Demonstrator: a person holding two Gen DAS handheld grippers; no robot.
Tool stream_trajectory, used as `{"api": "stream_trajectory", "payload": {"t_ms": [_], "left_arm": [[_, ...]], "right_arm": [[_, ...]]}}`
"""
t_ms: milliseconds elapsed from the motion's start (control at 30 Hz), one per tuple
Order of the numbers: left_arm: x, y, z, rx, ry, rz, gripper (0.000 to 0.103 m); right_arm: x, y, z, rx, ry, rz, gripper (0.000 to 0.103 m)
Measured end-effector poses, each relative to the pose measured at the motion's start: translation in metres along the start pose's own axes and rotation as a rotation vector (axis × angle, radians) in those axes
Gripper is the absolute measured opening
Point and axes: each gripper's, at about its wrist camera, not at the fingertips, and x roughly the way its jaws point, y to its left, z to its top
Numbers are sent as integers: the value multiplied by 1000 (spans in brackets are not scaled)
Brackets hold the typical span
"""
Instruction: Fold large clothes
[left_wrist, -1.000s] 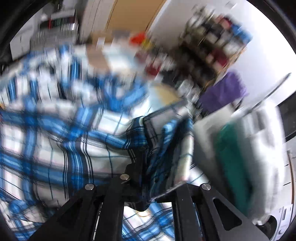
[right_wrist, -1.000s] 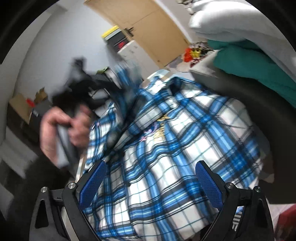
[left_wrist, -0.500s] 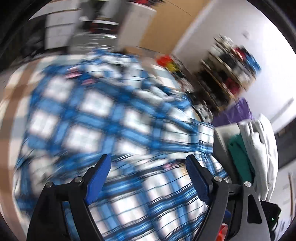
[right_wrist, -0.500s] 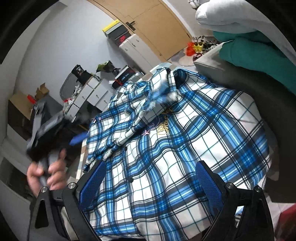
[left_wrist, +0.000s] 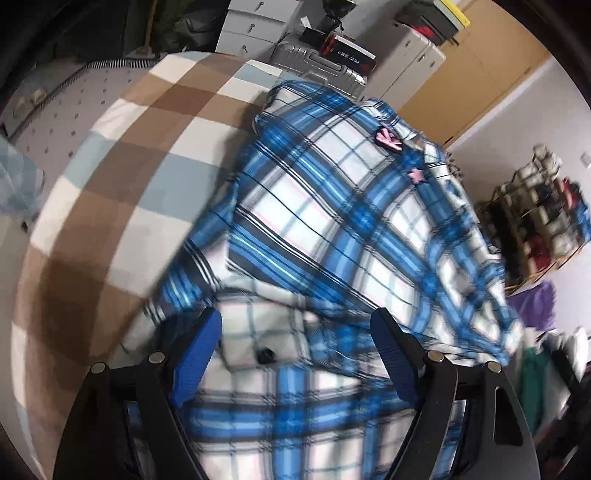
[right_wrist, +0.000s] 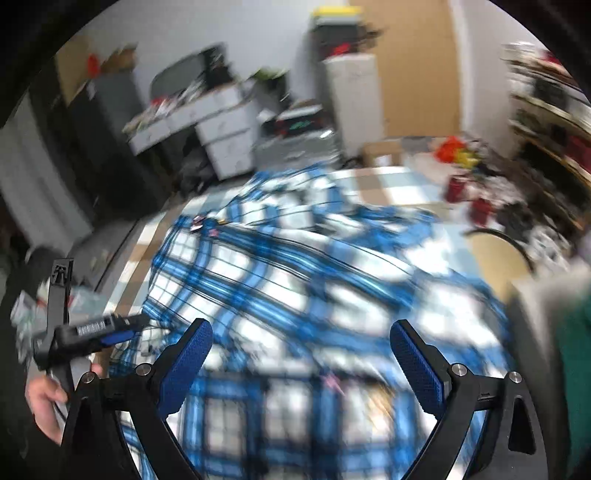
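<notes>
One blue-and-white plaid cotton shirt (left_wrist: 332, 236) lies spread on a brown, white and pale-blue checked cover (left_wrist: 122, 192). Two black hand-held grippers with blue pads hang above it: the left gripper (left_wrist: 295, 347) and the right gripper (right_wrist: 301, 354), both with jaws wide apart, gripping nothing. Two pink patches (left_wrist: 388, 136) mark the shirt.

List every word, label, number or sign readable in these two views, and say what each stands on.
Pink letter patch on the blue plaid shirt: looks like "K", not certain.
White print on the black box atop the silver suitcase: too blurred to read.
White label on the left gripper, seen from the right wrist: too blurred to read.
Nothing else is legible.
</notes>
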Motion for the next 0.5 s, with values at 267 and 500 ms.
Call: {"api": "stream_trajectory", "payload": {"t_ms": [267,500], "left_arm": [[-18,38,0,-106,-9,-1,79],[-55,57,7,-133,-141,29,79]], "right_arm": [[138,89,88,-94,137,130,65],[242,145,89,-205,300,20,35]]}}
